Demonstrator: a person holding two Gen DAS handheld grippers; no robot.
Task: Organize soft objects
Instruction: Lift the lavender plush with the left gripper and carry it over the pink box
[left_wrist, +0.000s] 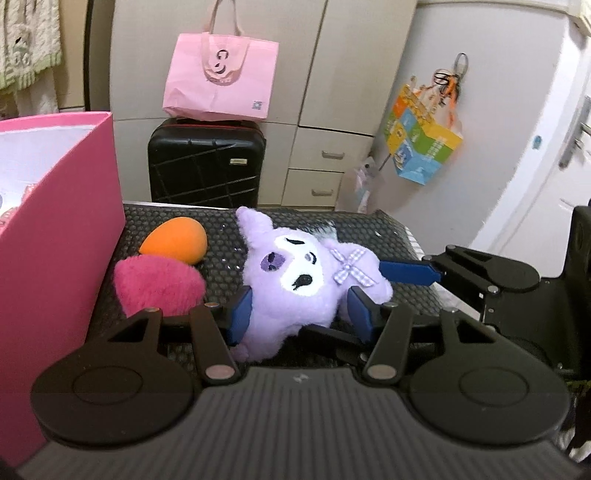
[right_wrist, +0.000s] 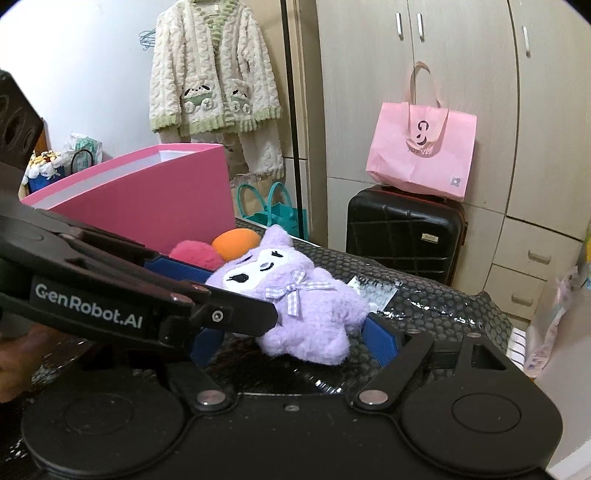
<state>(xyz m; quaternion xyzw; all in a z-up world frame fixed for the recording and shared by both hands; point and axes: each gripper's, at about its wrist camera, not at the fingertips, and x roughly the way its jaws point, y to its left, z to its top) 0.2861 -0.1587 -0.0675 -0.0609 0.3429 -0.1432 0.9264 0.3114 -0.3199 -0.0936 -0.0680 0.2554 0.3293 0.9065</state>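
Note:
A purple plush toy (left_wrist: 295, 273) with a white face and a checked bow lies on its back over the black bubble-textured mat (left_wrist: 221, 266). My left gripper (left_wrist: 300, 314) is shut on its lower body, with the blue pads (left_wrist: 240, 314) pressing in from both sides. My right gripper (right_wrist: 295, 332) stands wide around the same plush toy (right_wrist: 306, 317). One of its fingers (left_wrist: 406, 271) lies against the side by the bow, and the other pad is partly hidden behind the left gripper's arm. An orange egg-shaped sponge (left_wrist: 173, 240) and a pink fluffy puff (left_wrist: 159, 286) sit left of the plush.
A tall pink box (left_wrist: 55, 221) stands open at the mat's left edge, close to the puff. Beyond the mat are a black suitcase (left_wrist: 207, 162) with a pink bag (left_wrist: 221, 77) on top, and cupboards. A hand (right_wrist: 18, 354) shows at the lower left.

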